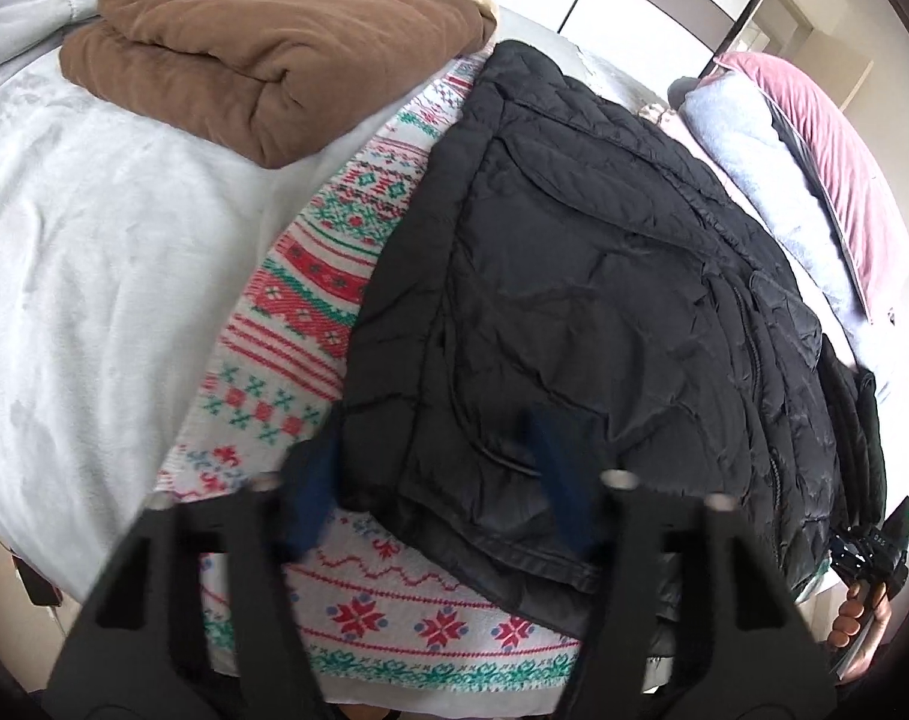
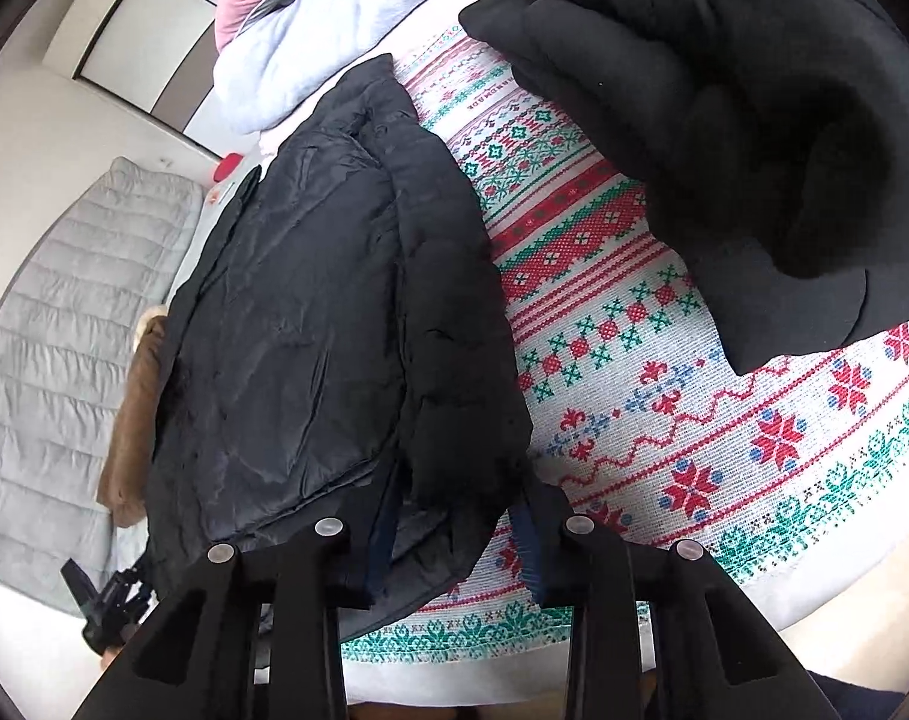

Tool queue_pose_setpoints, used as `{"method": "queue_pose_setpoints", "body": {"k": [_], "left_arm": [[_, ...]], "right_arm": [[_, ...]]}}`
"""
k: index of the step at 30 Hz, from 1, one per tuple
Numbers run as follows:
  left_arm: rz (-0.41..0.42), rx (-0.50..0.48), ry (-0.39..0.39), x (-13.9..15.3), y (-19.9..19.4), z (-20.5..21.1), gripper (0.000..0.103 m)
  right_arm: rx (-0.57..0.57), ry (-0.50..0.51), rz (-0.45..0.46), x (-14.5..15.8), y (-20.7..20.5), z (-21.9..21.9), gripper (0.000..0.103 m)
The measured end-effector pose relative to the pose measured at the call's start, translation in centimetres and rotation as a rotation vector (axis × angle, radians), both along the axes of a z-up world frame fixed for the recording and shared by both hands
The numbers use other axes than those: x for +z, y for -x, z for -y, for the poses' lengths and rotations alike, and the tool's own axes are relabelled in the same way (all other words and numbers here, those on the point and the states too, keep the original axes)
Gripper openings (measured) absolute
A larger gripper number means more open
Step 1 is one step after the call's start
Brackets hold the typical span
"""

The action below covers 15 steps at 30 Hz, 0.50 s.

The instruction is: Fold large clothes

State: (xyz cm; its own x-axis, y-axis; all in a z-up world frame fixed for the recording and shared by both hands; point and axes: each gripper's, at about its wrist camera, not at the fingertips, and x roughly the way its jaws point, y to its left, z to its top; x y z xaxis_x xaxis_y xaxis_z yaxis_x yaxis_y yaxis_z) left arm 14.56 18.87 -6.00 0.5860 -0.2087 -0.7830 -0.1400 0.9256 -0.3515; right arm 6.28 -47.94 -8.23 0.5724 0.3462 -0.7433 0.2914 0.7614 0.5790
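**Both grippers at the hem of the black jacket**

Jacket of black quilted padding (image 1: 586, 276) lies flat across a white knitted blanket patterned in red and green (image 1: 310, 276), its hem towards both cameras. The left gripper (image 1: 436, 480) straddles the jacket's near corner: one blue-padded finger sits off the edge over the blanket, the other rests on the quilted fabric, and the jaws stand partly closed around the hem. Whether the pads already press the cloth cannot be told.

In the right wrist view, the right gripper (image 2: 454, 540) has the jacket's other hem corner between its fingers, jaws narrowed about the folded edge; a firm pinch cannot be confirmed there either. A black fleece garment (image 2: 724, 138) is heaped on the blanket to the right, apart from the jacket.

A folded brown blanket (image 1: 268, 60) rests on the pale bedcover (image 1: 82, 252) beyond. A pale blue towel (image 1: 772, 180) and a pink velvet cushion (image 1: 832, 144) lie near the jacket's far end.
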Motion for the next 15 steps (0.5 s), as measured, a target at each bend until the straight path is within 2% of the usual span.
{"method": "queue_pose_setpoints", "body": {"k": [2,4,5,7,10,15], "left_arm": [[-0.005,0.0,0.012,-0.1,-0.1,0.1,0.043],[-0.005,-0.009,0.028,-0.1,-0.2,0.1,0.029],[-0.005,-0.012,0.036,-0.1,-0.2,0.2,0.023],[0.007,-0.017,0.032,0.2,-0.1,0.3,0.015],[0.054,-0.034,0.028,1.5,0.5,0.6,0.011],[0.114,-0.069,0.068,3.6,2.1,0.6,0.01]], "right_arm": [[-0.001,0.013,0.001,0.0,-0.2,-0.1,0.027],[0.005,0.002,0.01,0.0,-0.2,-0.3,0.012],[0.009,0.001,0.016,0.1,-0.2,-0.4,0.011],[0.014,0.025,0.048,0.8,-0.1,-0.7,0.008],[0.012,0.057,0.122,2.6,0.5,-0.9,0.006],[-0.035,0.075,0.21,4.8,2.0,0.0,0.004]]}}
